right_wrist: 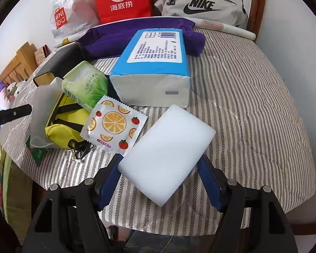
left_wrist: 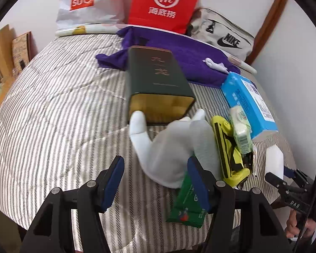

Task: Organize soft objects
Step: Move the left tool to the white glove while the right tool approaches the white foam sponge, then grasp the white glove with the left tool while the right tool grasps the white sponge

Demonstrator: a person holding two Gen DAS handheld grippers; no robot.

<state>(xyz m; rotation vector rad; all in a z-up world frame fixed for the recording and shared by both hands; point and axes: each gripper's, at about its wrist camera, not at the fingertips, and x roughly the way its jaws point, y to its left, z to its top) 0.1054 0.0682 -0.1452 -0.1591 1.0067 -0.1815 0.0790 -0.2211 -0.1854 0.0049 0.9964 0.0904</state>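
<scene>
Spreading wide, the left tongs (left_wrist: pixel 155 181) reach around a white glove (left_wrist: pixel 174 147); the right tongs (right_wrist: pixel 160 181) gape around a white sponge (right_wrist: pixel 168 151).

You are working over a surface covered in a grey-and-white striped quilted cloth (left_wrist: pixel 59 109), bright with glare in patches; behind it stands a plain white wall (right_wrist: pixel 288 16), evenly lit; a brown wooden post (left_wrist: pixel 271 21) runs up that wall on the right; to your left you can see light wooden furniture (right_wrist: pixel 21 61) with a small patterned box (right_wrist: pixel 41 53) set against it.
</scene>
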